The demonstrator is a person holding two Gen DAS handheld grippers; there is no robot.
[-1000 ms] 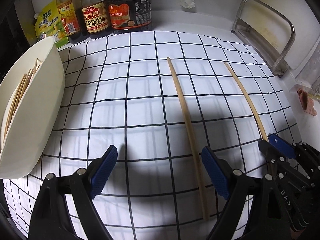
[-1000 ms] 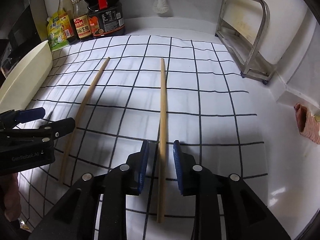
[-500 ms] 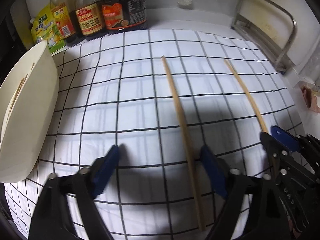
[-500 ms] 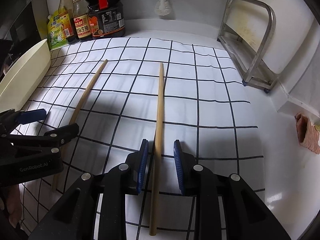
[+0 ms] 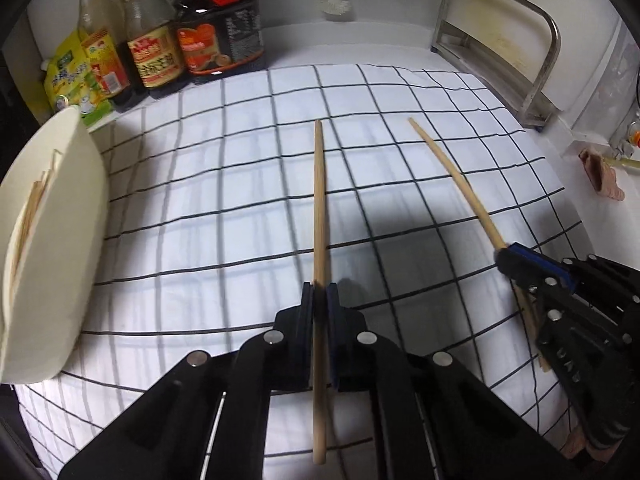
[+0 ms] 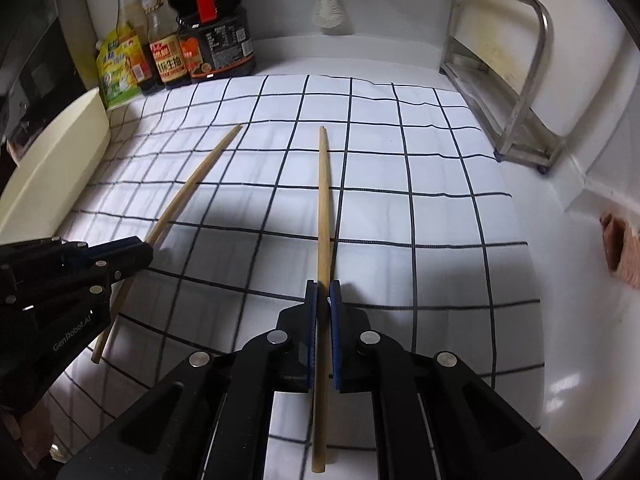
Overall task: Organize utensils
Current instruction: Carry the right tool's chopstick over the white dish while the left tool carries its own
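Two wooden chopsticks lie over a white cloth with a black grid [image 5: 240, 184]. My left gripper [image 5: 319, 292] is shut on the left chopstick [image 5: 319, 208], its blue pads pinching the stick near its thick end. My right gripper [image 6: 323, 288] is shut on the right chopstick [image 6: 324, 208] in the same way. Each wrist view shows the other gripper too: the right gripper [image 5: 510, 258] at the right edge on its chopstick [image 5: 452, 172], the left gripper [image 6: 140, 250] at the left edge on its chopstick [image 6: 192, 184]. A cream holder [image 5: 60, 248] with several chopsticks stands at the left.
Sauce and oil bottles [image 5: 188, 40] and a yellow pouch [image 5: 68, 80] stand at the back left. A brush [image 5: 336, 0] hangs on the back wall. A steel rack [image 5: 500, 48] sits at the back right, and a pink cloth [image 6: 620, 248] lies at the right.
Both grippers closed on their chopsticks: the left from wide open, the right from a narrow gap. The left gripper shifted so its chopstick sits centred between the pads.
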